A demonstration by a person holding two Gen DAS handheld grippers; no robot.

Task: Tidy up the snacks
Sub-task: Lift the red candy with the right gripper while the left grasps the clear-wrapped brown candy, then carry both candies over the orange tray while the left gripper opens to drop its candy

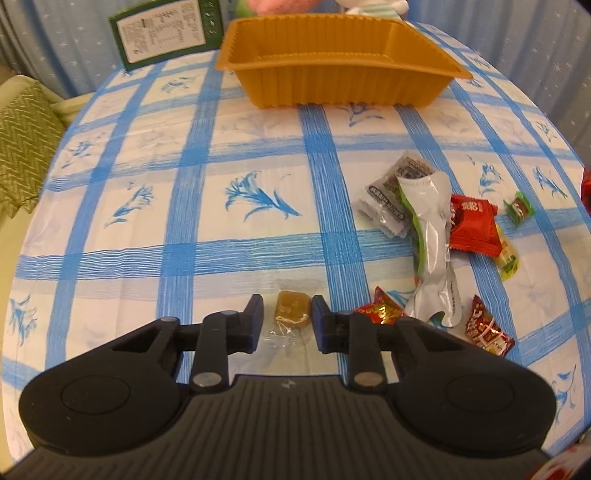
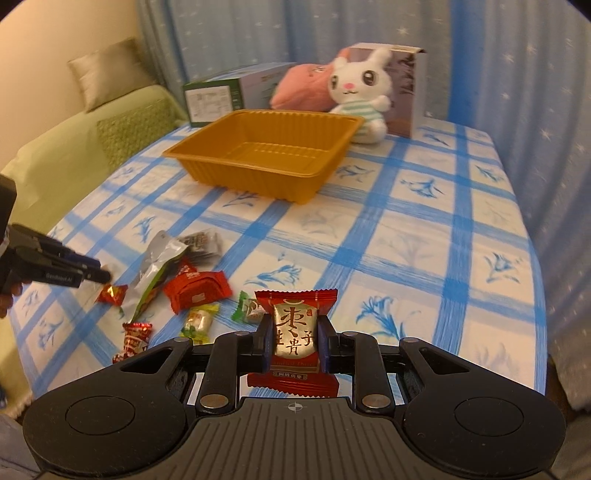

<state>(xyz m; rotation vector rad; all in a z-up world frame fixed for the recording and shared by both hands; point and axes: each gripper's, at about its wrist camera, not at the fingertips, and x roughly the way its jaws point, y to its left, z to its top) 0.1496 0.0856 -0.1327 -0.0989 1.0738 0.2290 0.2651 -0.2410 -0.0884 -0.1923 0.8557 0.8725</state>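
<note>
A brown candy in a clear wrapper (image 1: 291, 308) lies on the checked tablecloth between the fingers of my left gripper (image 1: 287, 317). The jaws stand open, the right pad close against the candy and a small gap at the left pad. My right gripper (image 2: 293, 341) is shut on a red and gold snack packet (image 2: 295, 328), held above the cloth. The orange tray (image 1: 332, 85) (image 2: 258, 173) sits empty at the far side. Loose snacks lie in a pile: a silver-green pouch (image 1: 432, 236) (image 2: 159, 266), a red packet (image 1: 472, 225) (image 2: 199, 290), grey packets (image 1: 391, 192).
Small wrapped candies (image 1: 519, 208) (image 2: 199, 321) lie around the pile. Behind the tray stand a green box (image 1: 166, 33) (image 2: 214, 98), a plush rabbit (image 2: 362, 96), a pink cushion (image 2: 303, 88) and a tall box (image 2: 406, 92). A green sofa (image 2: 74, 155) borders the table's left edge.
</note>
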